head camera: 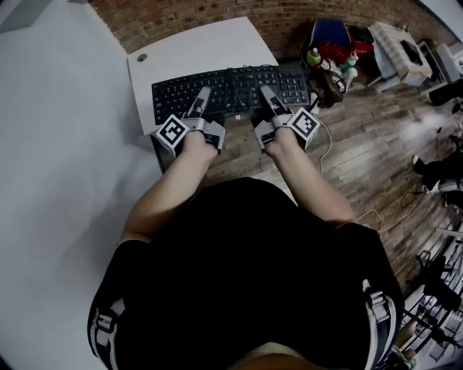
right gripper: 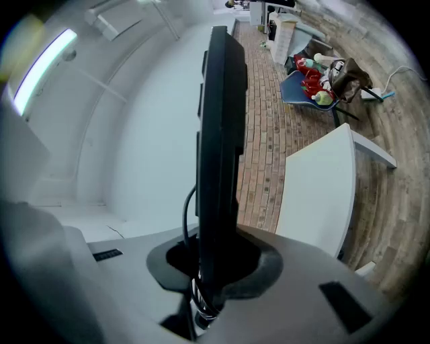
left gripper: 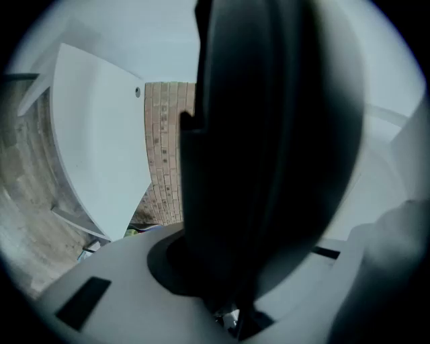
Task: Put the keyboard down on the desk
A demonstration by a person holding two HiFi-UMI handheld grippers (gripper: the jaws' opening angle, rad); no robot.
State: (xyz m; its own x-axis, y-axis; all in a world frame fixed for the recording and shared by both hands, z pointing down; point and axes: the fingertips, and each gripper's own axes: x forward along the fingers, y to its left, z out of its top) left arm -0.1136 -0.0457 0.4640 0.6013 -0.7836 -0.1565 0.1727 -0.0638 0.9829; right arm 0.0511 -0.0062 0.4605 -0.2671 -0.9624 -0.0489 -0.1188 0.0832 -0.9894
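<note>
A black keyboard point(head camera: 231, 90) is held level between both grippers, keys up, over the near edge of the white desk point(head camera: 192, 50). My left gripper point(head camera: 201, 100) is shut on the keyboard's front edge at its left half. My right gripper point(head camera: 268, 98) is shut on the front edge at its right half. In the left gripper view the keyboard point(left gripper: 269, 134) stands edge-on in the jaws, apart from the desk point(left gripper: 94, 154). The right gripper view also shows the keyboard point(right gripper: 218, 134) edge-on, its cable point(right gripper: 187, 215) looped at the jaws and the desk point(right gripper: 322, 188) off to one side.
A brick wall point(head camera: 181, 18) runs behind the desk and a white wall point(head camera: 58, 144) stands at the left. A blue chair piled with clutter point(head camera: 329, 43) stands right of the desk on the wooden floor point(head camera: 376, 137). A white cable point(head camera: 376, 217) trails over the floor.
</note>
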